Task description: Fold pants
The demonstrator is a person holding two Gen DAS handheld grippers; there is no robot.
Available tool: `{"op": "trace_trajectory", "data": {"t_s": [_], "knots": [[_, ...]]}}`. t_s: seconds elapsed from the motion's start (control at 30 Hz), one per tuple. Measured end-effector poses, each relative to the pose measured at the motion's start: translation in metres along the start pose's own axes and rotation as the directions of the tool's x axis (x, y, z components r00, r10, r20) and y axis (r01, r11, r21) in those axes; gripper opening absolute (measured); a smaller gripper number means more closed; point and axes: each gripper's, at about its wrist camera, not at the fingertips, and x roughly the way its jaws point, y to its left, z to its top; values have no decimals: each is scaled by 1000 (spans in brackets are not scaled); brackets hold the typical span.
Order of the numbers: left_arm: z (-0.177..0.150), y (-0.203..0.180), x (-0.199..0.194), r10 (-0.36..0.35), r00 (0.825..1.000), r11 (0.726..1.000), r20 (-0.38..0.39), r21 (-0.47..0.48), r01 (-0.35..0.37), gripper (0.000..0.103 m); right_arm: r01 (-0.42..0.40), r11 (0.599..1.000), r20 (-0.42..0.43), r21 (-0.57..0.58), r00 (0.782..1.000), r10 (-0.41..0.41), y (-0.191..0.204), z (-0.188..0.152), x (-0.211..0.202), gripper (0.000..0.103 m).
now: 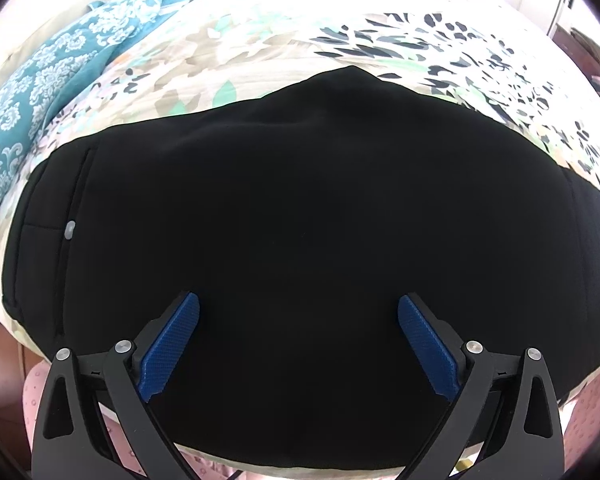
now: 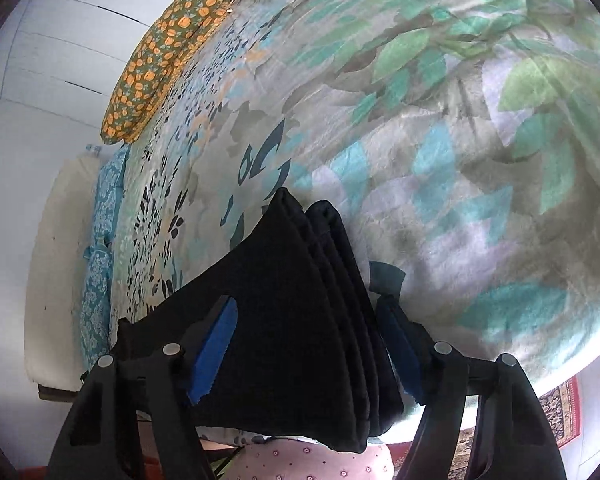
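The black pants lie folded in a wide stack on the leaf-print bedspread. A small grey button shows near their left end. My left gripper hangs open just above the near part of the pants, its blue pads wide apart and empty. In the right wrist view the pants show as several stacked layers with the folded edges on the right. My right gripper is open astride that stack, one blue pad on each side, not clamping it.
A teal patterned cloth lies along the far left of the bed. An orange-flowered pillow sits at the bed's far edge by a white panelled wall. Pink dotted fabric and a patterned rug lie below the bed's near edge.
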Motion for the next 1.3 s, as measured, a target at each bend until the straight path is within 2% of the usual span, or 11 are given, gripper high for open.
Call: {"op": "trace_trajectory", "data": {"t_s": [0.1,0.27,0.33,0.37,0.43,0.6,0.67,0.77,0.9,1.07,1.3], "knots": [[1,-1,1,4,1000,1000,1,-2,-4,101,8,1000,-33,-5,999,-8,0,4,4,71],[1,0,1,1,1000,1000,4,-5,-1,101,81,996,-69,-38,994,-84,7,3,11,47],[1,0,1,2,1000,1000,5,-5,-2,101,94,995,-82,-20,992,-96,3,2,11,29],[1,0,1,2,1000,1000,5,-5,-2,101,95,995,-82,-11,992,-95,2,1,10,26],[1,0,1,0,1000,1000,4,-6,0,102,61,998,-67,-3,996,-61,8,-1,5,15],[1,0,1,-2,1000,1000,9,-14,2,102,-123,992,-9,8,992,124,44,-19,-12,14],[1,0,1,-1,1000,1000,12,-19,1,102,-233,972,16,33,973,232,62,-29,-16,14],[2,0,1,-4,1000,1000,16,-25,4,102,-382,923,12,44,924,382,100,-48,-8,14],[1,1,0,-16,999,999,29,-29,17,102,-530,846,-45,55,845,533,166,-74,30,14],[-2,4,-2,-35,998,999,49,-22,36,102,-608,793,-190,47,773,605,252,-107,110,14],[-6,11,-6,-78,994,996,74,-32,80,102,-618,779,-310,103,725,615,330,-163,228,14]]}}
